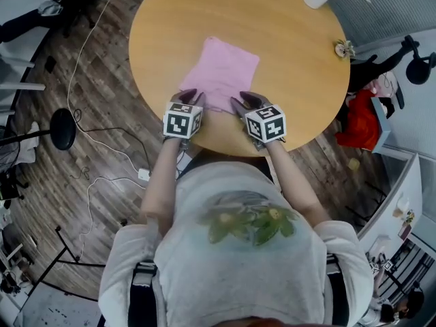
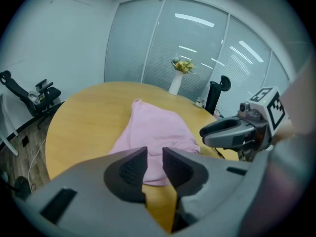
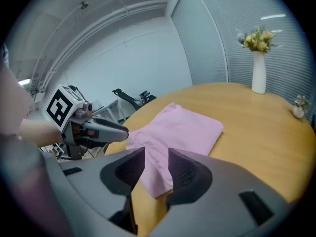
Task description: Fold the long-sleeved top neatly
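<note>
Long-sleeved top (image 1: 219, 73), pink and folded flat, lies on the round table (image 1: 300, 80) toward its near edge, where the left gripper (image 1: 191, 98) and right gripper (image 1: 245, 101) sit side by side over its near hem, each with jaws narrowly parted and gripping nothing.

1. The person wears a pale grey, short-sleeved T-shirt (image 1: 238, 278) with a print (image 1: 248, 225) of green leaves and yellow spots on the front.
2. A dark strap (image 1: 142, 291) with a pale buckle lies over each side of the shirt.
3. The left gripper (image 1: 193, 96) and right gripper (image 1: 244, 101) have grey bodies and dark, pointed jaws.
4. Each bears a white cube (image 1: 182, 121) with black square markers.
5. The pads (image 2: 133, 169) are black with a fine grid texture.
</note>
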`<state>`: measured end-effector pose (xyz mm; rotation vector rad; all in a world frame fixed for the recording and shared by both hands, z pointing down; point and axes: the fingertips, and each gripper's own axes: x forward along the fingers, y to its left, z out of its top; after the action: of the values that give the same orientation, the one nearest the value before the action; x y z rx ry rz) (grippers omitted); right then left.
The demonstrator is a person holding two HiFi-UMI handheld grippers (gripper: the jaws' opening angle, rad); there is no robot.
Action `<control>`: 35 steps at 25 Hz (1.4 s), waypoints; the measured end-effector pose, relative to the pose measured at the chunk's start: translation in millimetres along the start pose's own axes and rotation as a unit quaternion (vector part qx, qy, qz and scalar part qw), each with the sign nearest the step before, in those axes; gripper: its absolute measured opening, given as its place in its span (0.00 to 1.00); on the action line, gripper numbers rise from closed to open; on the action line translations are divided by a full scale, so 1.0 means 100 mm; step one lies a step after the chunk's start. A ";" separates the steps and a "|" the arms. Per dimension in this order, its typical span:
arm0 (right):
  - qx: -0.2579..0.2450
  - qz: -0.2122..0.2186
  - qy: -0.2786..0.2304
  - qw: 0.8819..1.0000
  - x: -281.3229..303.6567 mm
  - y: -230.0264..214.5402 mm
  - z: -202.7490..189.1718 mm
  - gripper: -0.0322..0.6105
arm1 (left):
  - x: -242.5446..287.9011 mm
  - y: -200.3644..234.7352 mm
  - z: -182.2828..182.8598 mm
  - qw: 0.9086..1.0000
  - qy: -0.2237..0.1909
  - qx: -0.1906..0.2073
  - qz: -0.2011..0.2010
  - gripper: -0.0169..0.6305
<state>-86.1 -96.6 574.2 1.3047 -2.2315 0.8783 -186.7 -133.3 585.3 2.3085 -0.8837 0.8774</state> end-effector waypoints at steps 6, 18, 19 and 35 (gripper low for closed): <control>-0.007 -0.025 -0.073 0.997 -0.34 0.09 0.36 0.26 | -0.32 -0.30 0.39 0.996 -0.081 0.019 -0.007 0.14; -0.019 -0.052 -0.166 0.985 -0.88 0.39 0.84 0.08 | -0.84 -0.83 0.95 0.982 -0.184 0.048 -0.019 0.03; -0.022 -0.056 -0.170 0.984 -0.92 0.41 0.87 0.08 | -0.89 -0.86 0.99 0.980 -0.191 0.047 -0.020 0.03; -0.066 -0.071 -0.192 0.977 -1.28 0.69 1.17 0.08 | -1.20 -1.12 1.18 0.975 -0.205 0.074 -0.029 0.03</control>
<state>-89.3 -73.8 388.8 1.6580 -2.3906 0.4458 -129.9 -89.6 396.3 2.6867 -0.9354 0.4579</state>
